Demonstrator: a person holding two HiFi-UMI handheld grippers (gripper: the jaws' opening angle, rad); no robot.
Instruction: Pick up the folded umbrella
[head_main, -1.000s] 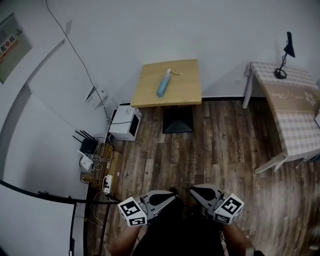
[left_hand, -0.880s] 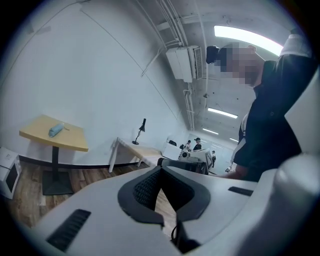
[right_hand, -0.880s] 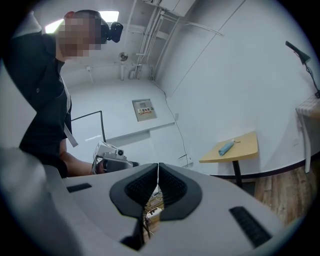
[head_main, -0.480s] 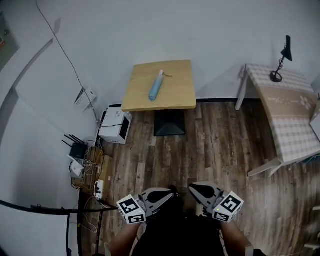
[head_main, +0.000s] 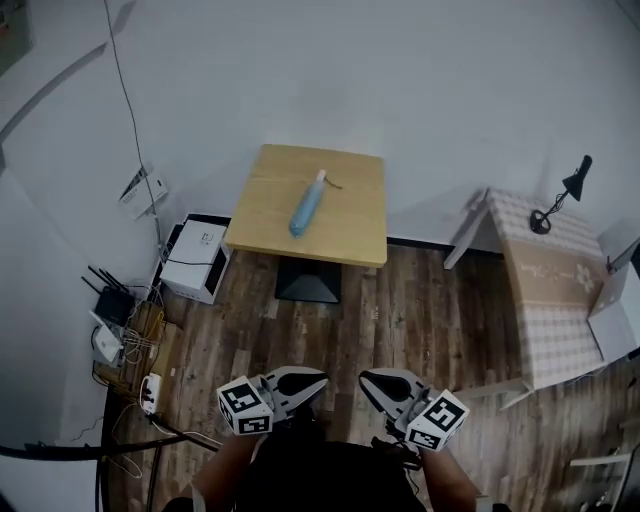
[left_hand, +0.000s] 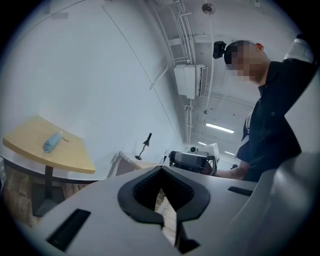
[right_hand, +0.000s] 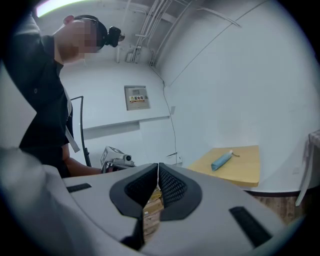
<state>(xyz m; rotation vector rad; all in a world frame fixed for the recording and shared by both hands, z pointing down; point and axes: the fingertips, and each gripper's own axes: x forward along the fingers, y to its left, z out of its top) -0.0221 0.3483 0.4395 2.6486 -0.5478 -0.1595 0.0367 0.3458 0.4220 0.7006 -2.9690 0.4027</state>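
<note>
Our left gripper (head_main: 303, 381) and right gripper (head_main: 376, 383) keep jaws closed, empty; the umbrella (head_main: 307, 205) lies on the counter (head_main: 352, 218).

You wear a dark short-sleeved shirt (head_main: 330, 478) and a black head camera (left_hand: 218, 49). Your left gripper (head_main: 322, 379) and right gripper (head_main: 365, 380) are pale grey, with black ribbed pads (left_hand: 145, 187) and white, black-marked cubes (head_main: 245, 406).

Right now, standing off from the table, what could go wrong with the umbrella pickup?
1. Left gripper and right gripper are both shut; unopened, they may shove the folded umbrella rather than grasp it.
2. The umbrella lies slantwise on the wooden table; a nudge could roll it.
3. A power strip and cables lie on the floor at left: a possible trip hazard.
</note>
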